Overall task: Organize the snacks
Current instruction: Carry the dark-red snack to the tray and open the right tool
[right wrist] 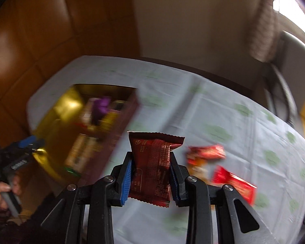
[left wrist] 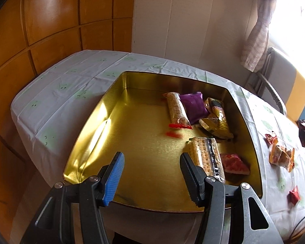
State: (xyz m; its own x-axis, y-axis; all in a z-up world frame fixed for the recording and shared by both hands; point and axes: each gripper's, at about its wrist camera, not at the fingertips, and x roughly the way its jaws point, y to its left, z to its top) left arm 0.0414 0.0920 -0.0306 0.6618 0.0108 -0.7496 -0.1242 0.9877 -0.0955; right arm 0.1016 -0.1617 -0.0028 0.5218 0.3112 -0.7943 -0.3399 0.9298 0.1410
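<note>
On the table's white cloth sits the gold tin with cracker pack and purple packet inside, above it the left gripper half open and empty, while the right gripper pinches a dark red snack packet above the cloth.

In the right wrist view the gold tin and its contents smear into streaks, no packet readable; the red packets on the tablecloth blur likewise; the print on the dark red packet is too small to read.
</note>
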